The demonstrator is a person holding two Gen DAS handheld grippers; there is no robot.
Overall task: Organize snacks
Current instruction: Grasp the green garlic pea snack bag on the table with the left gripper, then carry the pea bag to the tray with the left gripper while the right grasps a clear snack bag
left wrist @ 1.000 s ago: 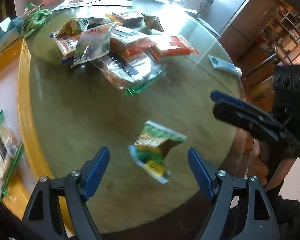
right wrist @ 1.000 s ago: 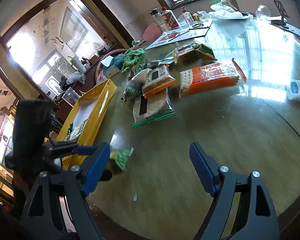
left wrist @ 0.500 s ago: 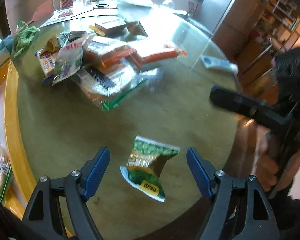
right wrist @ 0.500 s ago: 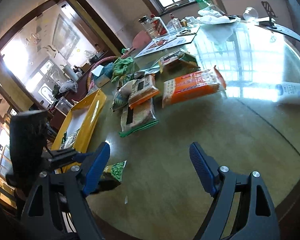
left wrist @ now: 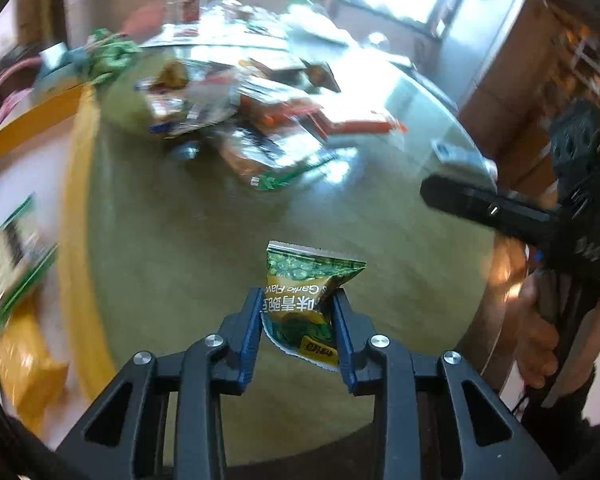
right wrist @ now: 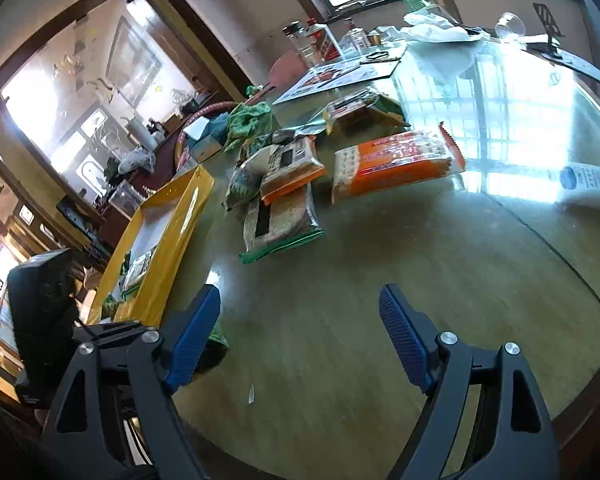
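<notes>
My left gripper (left wrist: pixel 298 312) is shut on a small green garlic-flavour pea packet (left wrist: pixel 304 280) and holds it over the near part of the round glass-topped table (left wrist: pixel 400 248). A pile of snack packets (left wrist: pixel 260 128) lies further back; it also shows in the right wrist view (right wrist: pixel 296 184), with an orange cracker pack (right wrist: pixel 396 164). The yellow tray (right wrist: pixel 168 236) stands at the table's left edge with a few packets inside. My right gripper (right wrist: pixel 300 336) is open and empty above the table's near edge. It shows in the left wrist view at right (left wrist: pixel 492 208).
A white tube (right wrist: pixel 592 184) lies at the right on the glass. Bottles (right wrist: pixel 316 40), papers with scissors (right wrist: pixel 348 72), a green cloth (right wrist: pixel 248 116) and a tissue box (right wrist: pixel 204 136) crowd the far side. A small white scrap (right wrist: pixel 251 394) lies near the front edge.
My left gripper has closed on the green pea packet that lay between its open fingers. The right gripper has stayed open and shifted only slightly.
</notes>
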